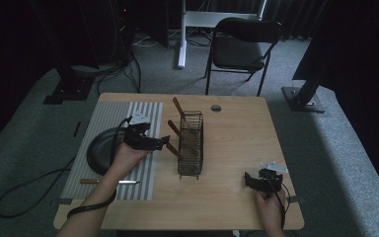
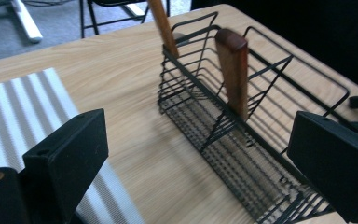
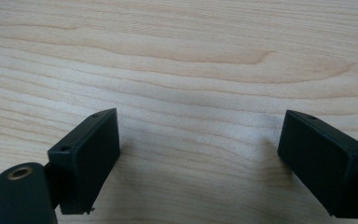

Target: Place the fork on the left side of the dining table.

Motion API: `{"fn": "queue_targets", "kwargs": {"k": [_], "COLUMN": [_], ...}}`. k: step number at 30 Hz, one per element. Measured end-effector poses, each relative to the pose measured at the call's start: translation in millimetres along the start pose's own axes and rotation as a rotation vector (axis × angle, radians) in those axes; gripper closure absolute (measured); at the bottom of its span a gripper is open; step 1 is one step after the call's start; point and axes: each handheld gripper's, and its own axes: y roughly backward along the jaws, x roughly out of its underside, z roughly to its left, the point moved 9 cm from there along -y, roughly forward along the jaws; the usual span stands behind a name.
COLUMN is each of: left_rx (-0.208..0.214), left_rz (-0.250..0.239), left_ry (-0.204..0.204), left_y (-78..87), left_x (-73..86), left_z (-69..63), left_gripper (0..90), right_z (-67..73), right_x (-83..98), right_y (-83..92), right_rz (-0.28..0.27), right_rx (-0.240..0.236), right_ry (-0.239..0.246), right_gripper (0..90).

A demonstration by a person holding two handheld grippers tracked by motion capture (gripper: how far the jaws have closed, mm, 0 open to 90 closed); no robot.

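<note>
Dim room with grey carpet (image 1: 345, 148), a black folding chair (image 1: 244, 42) behind the wooden worktop (image 1: 237, 143), dark curtains (image 1: 296, 15) beyond.

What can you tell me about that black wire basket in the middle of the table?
The wire basket is a long, narrow rack of thin black metal rods, with a fine grid floor and open-sided walls. It stands upright on the bare wooden table, just right of the striped mat, its long side running away from the person. Three utensils with brown wooden handles lean inside it, handles sticking out above the rim. The left claw is open, close beside it, pointing at it; whether it touches is unclear.
</note>
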Motion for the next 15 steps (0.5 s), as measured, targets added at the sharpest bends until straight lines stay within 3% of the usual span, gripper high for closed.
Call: {"fn": "queue_targets", "kwargs": {"k": [6, 11, 15], "left_rx": [-0.01, 0.038, 0.054], "left_rz": [0.013, -0.009, -0.001], "left_ry": [-0.033, -0.004, 0.005], "left_y": [-10.2, -14.0, -17.7], "left_x": [-3.8, -9.0, -11.6], "left_z": [-5.6, -9.7, -11.9], "left_gripper": [18.7, 34.1, 34.3], "right_z": [0.0, 0.0, 0.0], "right_x": [0.0, 0.0, 0.0], "right_y": [0.0, 0.0, 0.0], "right_rz": [0.0, 0.0, 0.0], "right_rx": [0.0, 0.0, 0.0], "right_ry": [0.0, 0.0, 0.0], "right_gripper": [12.4, 12.4, 12.4]}}
